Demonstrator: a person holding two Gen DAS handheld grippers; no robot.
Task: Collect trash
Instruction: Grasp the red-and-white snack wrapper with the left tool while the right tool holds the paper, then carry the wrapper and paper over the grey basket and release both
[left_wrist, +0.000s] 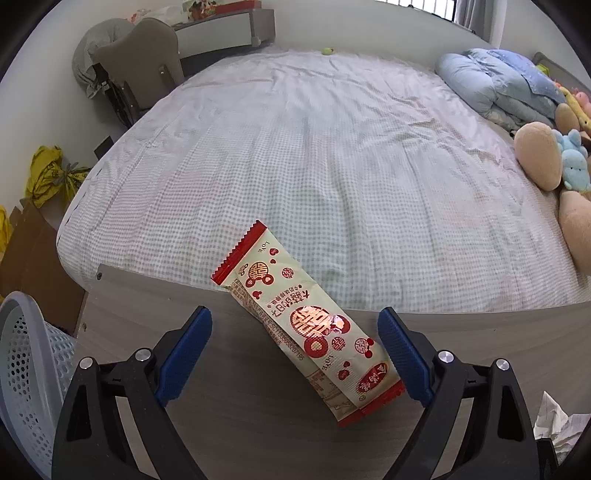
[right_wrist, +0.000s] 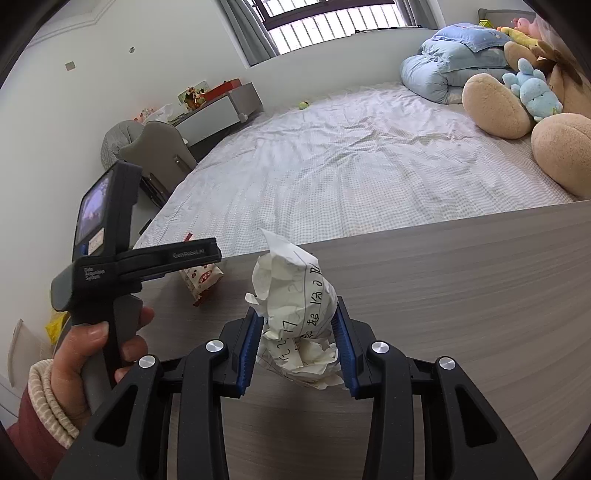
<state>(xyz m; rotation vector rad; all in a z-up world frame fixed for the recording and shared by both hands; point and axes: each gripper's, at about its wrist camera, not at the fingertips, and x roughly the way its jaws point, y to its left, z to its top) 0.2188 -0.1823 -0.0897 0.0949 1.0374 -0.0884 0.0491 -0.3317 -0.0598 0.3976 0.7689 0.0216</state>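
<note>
Two tongs: our left gripper (left_wrist: 295, 354) gapes astride the wrapper (left_wrist: 303, 325), long axis slanting across the jaws; right gripper (right_wrist: 297, 347) clenches paper (right_wrist: 295, 295).

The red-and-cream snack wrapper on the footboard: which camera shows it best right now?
The left wrist view. There the snack wrapper lies in full on the wooden footboard, between the open left tool, print readable. The right wrist view shows only its lower part, the rest hidden behind the left tool's body.
</note>
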